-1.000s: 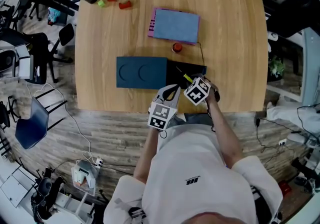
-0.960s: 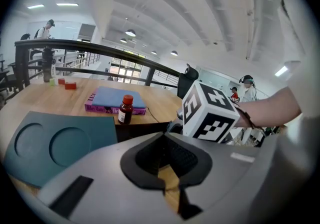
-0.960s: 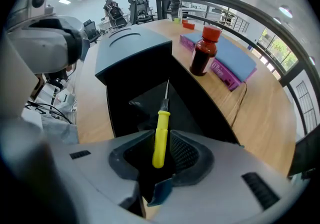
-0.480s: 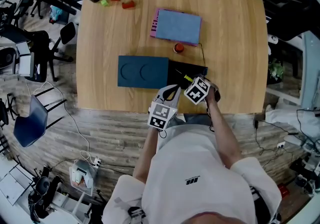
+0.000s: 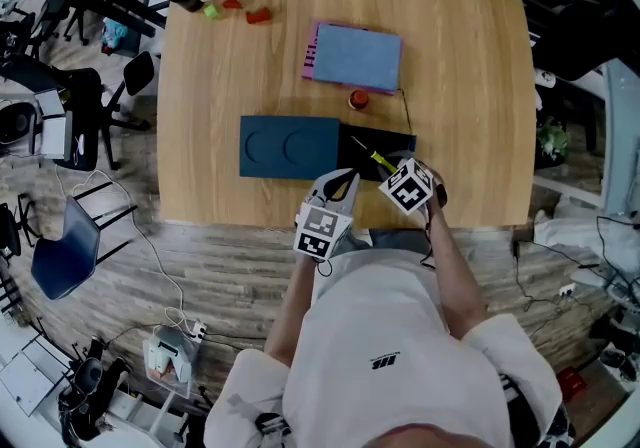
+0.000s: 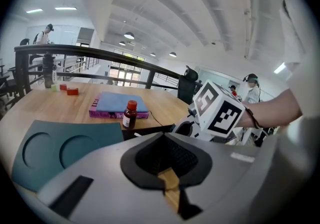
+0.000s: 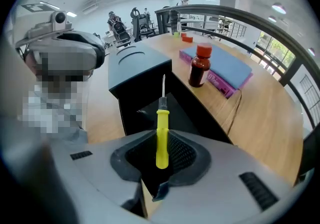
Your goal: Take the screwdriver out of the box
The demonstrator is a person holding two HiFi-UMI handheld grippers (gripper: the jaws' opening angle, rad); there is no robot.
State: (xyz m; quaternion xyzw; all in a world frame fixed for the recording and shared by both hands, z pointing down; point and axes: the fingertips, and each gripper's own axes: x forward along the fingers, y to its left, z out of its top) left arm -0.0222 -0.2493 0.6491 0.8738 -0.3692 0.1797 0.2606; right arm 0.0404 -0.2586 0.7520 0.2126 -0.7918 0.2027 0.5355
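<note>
Screwdriver (image 7: 161,135), light and rigid, clamped by its yellow handle in just-closed right claw (image 7: 160,158); shaft juts ahead.

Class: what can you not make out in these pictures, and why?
- Inside of the box: right gripper view, too dark.
- Tip shape of the screwdriver: right gripper view, too small.
- Label on the bottle: left gripper view, too small.
- Spine print of the book: left gripper view, blurred.

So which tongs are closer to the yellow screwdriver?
Right. The right tongs clamp the screwdriver by its yellow handle above the box; the left tongs sit empty to its left.
</note>
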